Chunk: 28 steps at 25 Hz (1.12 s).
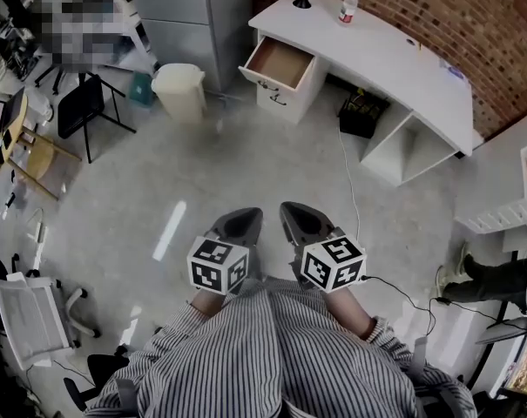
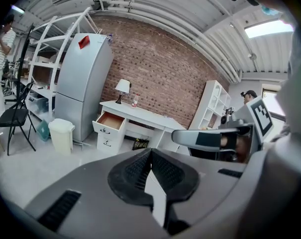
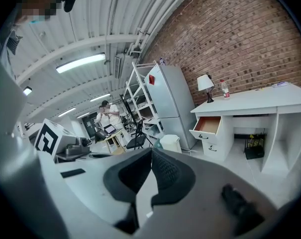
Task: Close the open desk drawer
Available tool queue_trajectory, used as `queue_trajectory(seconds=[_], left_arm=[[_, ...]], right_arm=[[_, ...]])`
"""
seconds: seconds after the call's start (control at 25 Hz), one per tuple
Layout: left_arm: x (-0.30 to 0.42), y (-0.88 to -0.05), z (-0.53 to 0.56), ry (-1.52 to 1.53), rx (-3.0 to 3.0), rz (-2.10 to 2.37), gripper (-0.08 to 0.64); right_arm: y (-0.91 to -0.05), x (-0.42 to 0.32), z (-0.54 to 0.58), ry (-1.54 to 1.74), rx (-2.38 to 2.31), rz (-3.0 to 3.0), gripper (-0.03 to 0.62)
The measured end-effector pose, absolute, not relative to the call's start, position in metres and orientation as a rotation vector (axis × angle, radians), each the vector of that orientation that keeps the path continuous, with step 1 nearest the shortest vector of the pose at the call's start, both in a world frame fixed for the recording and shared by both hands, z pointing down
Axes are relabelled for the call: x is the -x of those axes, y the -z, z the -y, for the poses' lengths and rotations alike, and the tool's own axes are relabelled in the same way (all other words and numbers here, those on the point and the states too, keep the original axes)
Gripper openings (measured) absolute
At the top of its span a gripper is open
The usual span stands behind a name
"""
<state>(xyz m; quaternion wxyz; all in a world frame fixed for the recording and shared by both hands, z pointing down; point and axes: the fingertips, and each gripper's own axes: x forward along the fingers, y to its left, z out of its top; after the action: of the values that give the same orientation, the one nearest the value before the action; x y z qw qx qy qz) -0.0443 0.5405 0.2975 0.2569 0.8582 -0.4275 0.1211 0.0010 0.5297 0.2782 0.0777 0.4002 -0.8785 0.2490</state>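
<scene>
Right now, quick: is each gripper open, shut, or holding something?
Grey left gripper: shut, jaws together, nothing between them.
Grey right gripper: shut, jaws together, holding nothing.

The person wears a shirt (image 1: pixel 280 347) with thin dark and white stripes, and the grey left gripper (image 1: pixel 239 223) and right gripper (image 1: pixel 302 221) each have black ribbed pads (image 2: pixel 135 171) and a white cube (image 1: pixel 218 265) with black square markers.
</scene>
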Motion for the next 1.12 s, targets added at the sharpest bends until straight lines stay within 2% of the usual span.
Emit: queue_trajectory(seconds=[1.12], left_arm=[[0.123, -0.265, -0.270, -0.331, -2.472, 0.995, 0.012]], right_arm=[[-0.252, 0.098, -0.280, -0.697, -1.264, 2.691, 0.017]])
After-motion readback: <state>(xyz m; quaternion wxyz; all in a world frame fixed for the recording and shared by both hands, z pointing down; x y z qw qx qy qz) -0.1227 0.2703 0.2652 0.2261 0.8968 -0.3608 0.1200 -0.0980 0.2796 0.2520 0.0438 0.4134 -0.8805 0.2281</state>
